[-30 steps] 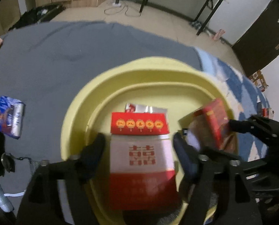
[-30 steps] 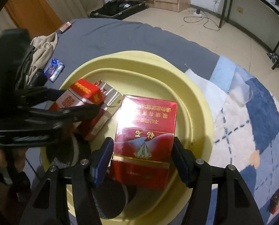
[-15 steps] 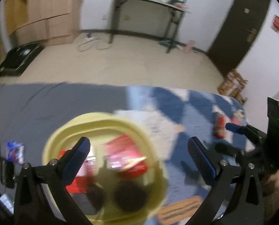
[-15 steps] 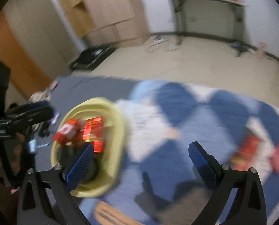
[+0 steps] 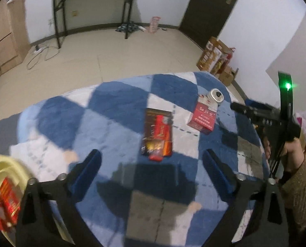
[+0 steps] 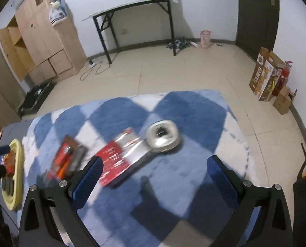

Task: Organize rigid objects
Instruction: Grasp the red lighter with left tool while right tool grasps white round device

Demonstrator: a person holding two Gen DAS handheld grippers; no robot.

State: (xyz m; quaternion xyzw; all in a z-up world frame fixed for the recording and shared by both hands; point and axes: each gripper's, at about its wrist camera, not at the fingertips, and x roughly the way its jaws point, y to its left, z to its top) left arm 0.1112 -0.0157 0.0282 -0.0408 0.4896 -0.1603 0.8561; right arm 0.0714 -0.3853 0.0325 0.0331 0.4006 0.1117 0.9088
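Two packs lie loose on the checked blanket: a dark pack and a red pack, the latter touching a round tin near the blanket's far edge, with open blanket all round. My left hand-held gripper and right hand-held gripper gape empty; a second ago each straddled a pack in the yellow basin, now off left. I see the right unit from the left view only.

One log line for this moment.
left tool: open, empty | right tool: open, empty | red pack, dark pack: on blanket
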